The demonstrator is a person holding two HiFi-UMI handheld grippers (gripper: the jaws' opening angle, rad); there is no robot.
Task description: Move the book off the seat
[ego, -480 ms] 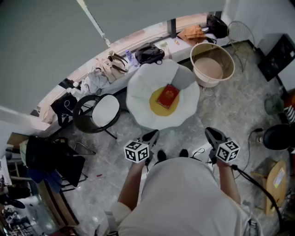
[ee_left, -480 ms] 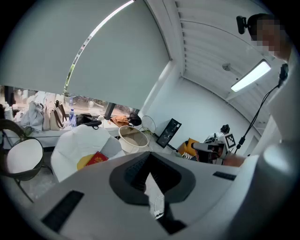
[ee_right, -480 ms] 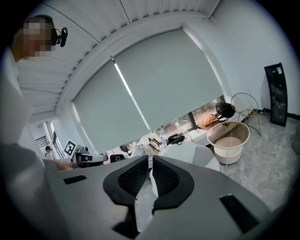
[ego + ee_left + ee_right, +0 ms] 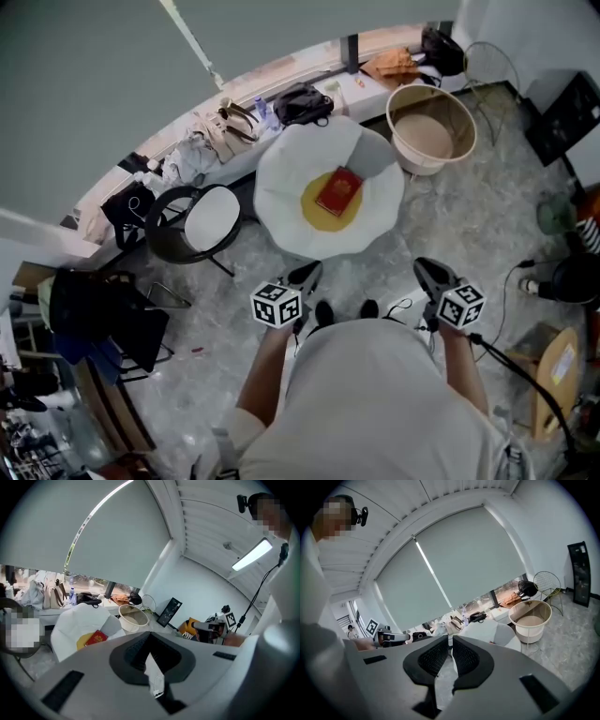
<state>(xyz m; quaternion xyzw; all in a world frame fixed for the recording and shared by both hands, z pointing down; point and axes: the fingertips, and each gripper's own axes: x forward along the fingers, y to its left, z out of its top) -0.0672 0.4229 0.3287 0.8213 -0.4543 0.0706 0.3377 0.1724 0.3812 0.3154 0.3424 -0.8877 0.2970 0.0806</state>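
Observation:
A red book [image 4: 339, 191] lies on the yellow centre of a white egg-shaped seat [image 4: 281, 202] on the floor ahead of me. In the left gripper view the book [image 4: 95, 638] shows at the lower left on the seat [image 4: 75, 620]. My left gripper [image 4: 305, 277] hangs short of the seat's near edge, shut and empty. My right gripper [image 4: 429, 272] is level with it further right, also shut with nothing between its jaws. Both are well apart from the book. In its own view the left gripper [image 4: 149, 641] has its pads together; the right gripper [image 4: 450, 641] shows only a thin slit.
A round beige tub [image 4: 431, 127] stands right of the seat. A black stool with a white top [image 4: 208, 218] stands to its left. Bags [image 4: 302, 105] crowd the window ledge behind. A black chair [image 4: 103, 319] is at the left, a wooden stool [image 4: 553, 375] at the right.
The head view has shifted a little. Both grippers stay shut and in the same place relative to the seat; the book has not moved.

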